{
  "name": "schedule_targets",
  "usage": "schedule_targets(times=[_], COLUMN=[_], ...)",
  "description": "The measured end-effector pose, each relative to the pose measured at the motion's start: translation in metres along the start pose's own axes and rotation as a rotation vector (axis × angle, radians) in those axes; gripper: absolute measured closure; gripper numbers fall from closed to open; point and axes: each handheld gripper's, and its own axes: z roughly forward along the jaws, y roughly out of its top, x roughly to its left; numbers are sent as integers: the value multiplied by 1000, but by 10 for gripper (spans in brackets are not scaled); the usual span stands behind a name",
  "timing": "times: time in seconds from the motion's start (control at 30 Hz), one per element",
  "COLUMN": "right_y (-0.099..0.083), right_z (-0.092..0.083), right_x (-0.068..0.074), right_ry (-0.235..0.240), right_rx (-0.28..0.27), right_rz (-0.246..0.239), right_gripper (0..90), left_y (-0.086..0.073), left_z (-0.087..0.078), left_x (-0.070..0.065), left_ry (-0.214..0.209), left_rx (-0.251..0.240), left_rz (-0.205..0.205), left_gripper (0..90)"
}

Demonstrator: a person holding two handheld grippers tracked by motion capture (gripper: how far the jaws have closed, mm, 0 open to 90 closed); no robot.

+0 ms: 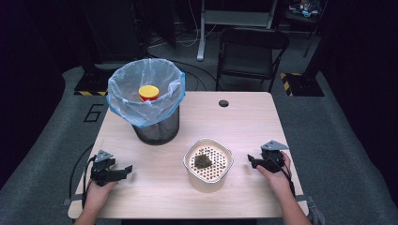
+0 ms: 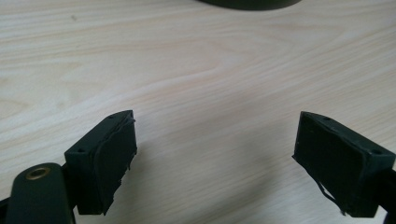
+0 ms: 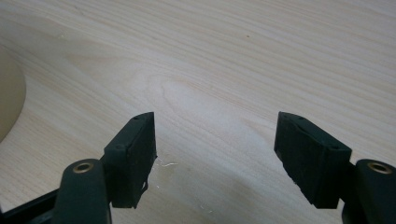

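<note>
A round cream strainer pot stands on the wooden counter, toward the person's edge, and serves as the landmark here. Its perforated top carries a small dark clump lying near the middle of the holes.

The left gripper lies well to the left of the pot, low over the counter and held in the person's left hand, its fingers pointing toward the pot. In the left gripper view its fingers stand wide apart with bare wood between them and nothing in their hold.

The right gripper sits near the right of the pot, in the person's right hand, its tips turned toward the pot's wall but apart from it. In the right gripper view its fingers are likewise spread with bare wood between them, gripping nothing; the pot's pale curved edge shows at the left border of that view.

Behind the pot and to its left stands a dark bin lined with a pale blue bag. Inside the bag lies a red jar with a yellow lid. The bin and the pot are apart, with open counter between them.
</note>
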Motion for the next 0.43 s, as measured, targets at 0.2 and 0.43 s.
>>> schedule_targets(times=[0.2, 0.43], right_y=[-3, -8], right_z=[5, 4], right_x=[-3, -9], right_ry=[-12, -31], right_rx=[6, 11], right_rz=[27, 42], right_gripper=[287, 271], left_y=[-1, -3], left_z=[1, 5], left_x=[1, 2], left_ry=[34, 84], left_rx=[12, 6], left_rz=[20, 77], left_gripper=[121, 112])
